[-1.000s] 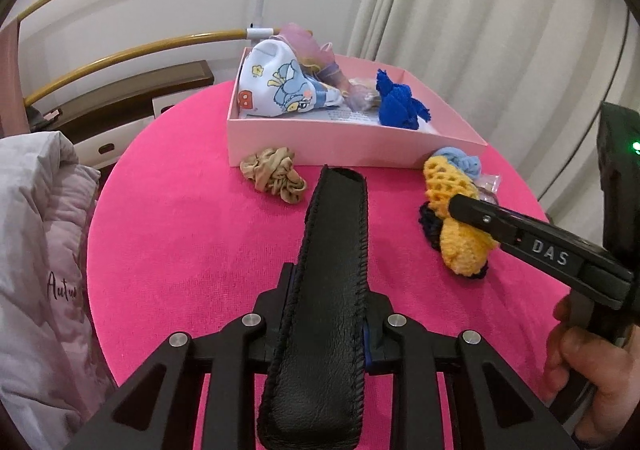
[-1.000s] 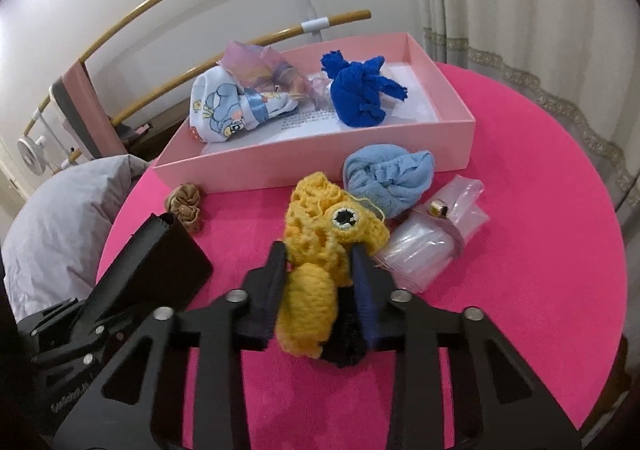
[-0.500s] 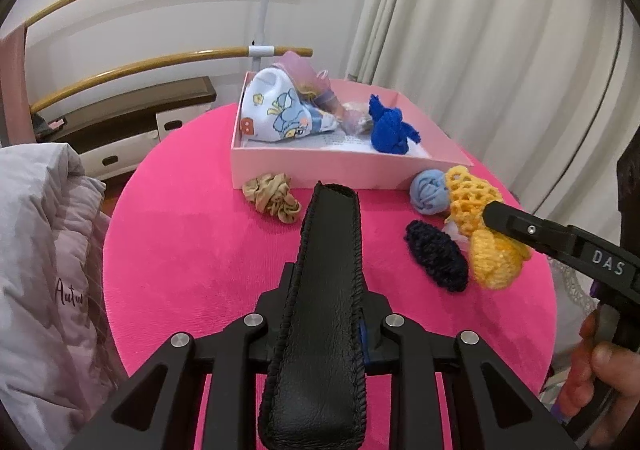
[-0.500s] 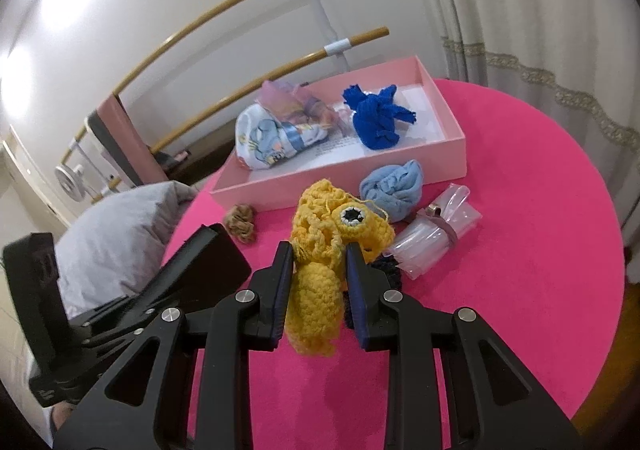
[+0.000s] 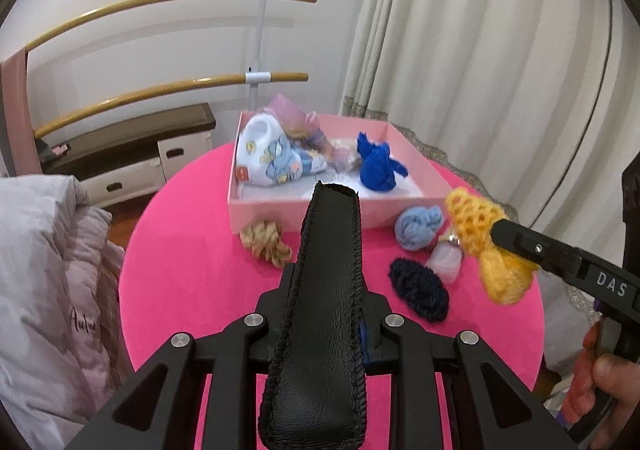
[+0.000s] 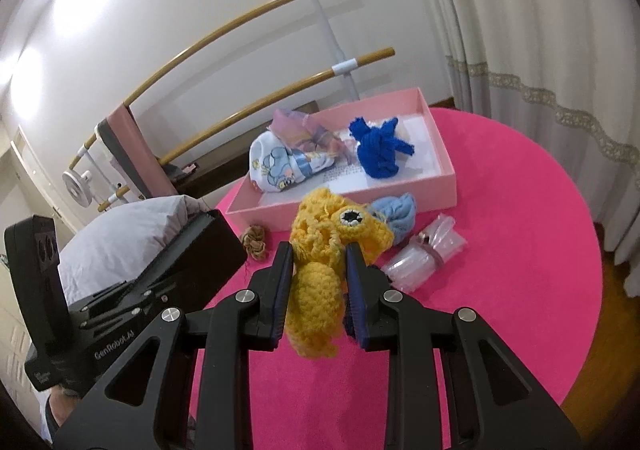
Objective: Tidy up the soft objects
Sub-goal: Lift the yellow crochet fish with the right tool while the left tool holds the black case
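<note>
A: What do the two grippers hold?

B: The left gripper (image 5: 320,282) clamps a black leather case (image 5: 320,314). The right gripper (image 6: 316,282) pinches a yellow crochet toy (image 6: 320,282), lifted above the pink table (image 6: 500,290).

A: And the box?

B: The pink box (image 6: 444,165) sits behind, holding a blue knitted piece (image 6: 378,151) and a cartoon-print cloth (image 6: 280,165).

Round pink table (image 5: 192,274). Pink box (image 5: 304,209) at its far edge. Before the box: tan scrunchie (image 5: 266,244), light blue cloth (image 5: 418,228), clear pouch (image 6: 424,254), dark knit piece (image 5: 418,290) toward the right edge.
</note>
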`<act>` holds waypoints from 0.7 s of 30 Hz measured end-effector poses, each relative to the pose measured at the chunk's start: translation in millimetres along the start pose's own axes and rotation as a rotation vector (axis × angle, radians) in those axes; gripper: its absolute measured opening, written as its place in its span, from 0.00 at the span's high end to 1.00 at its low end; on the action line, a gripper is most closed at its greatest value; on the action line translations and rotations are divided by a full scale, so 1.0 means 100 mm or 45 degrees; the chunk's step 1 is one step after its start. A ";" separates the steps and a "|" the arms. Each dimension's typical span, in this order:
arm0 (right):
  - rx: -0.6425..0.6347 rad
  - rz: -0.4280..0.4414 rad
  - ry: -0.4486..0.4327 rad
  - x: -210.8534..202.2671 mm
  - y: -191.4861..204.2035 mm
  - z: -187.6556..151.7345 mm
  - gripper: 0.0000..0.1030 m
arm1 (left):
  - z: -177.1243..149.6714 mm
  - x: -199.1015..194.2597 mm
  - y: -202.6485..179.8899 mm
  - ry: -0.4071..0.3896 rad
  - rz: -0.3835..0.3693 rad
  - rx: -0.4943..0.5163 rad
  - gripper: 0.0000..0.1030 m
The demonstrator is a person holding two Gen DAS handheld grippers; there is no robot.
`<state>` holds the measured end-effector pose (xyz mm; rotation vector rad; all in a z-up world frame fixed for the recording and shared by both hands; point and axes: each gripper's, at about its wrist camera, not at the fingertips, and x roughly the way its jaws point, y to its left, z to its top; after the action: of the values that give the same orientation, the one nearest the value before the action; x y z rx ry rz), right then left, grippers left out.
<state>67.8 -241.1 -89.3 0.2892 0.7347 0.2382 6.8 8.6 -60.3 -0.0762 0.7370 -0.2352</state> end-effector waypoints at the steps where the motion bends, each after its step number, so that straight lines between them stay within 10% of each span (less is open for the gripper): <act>1: -0.011 -0.004 -0.008 -0.01 0.01 0.04 0.77 | 0.04 -0.02 0.01 -0.011 0.004 0.001 0.80; 10: -0.099 -0.052 0.044 0.12 0.03 0.29 0.76 | 0.35 -0.03 0.04 -0.060 0.021 0.009 0.80; 21: -0.175 0.025 0.308 0.31 0.13 -0.54 0.38 | 0.21 0.16 0.10 0.009 0.008 0.007 0.80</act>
<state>51.4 -210.4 -142.0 0.1377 0.9500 0.3449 34.4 13.8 -57.1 -0.0682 0.7435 -0.2315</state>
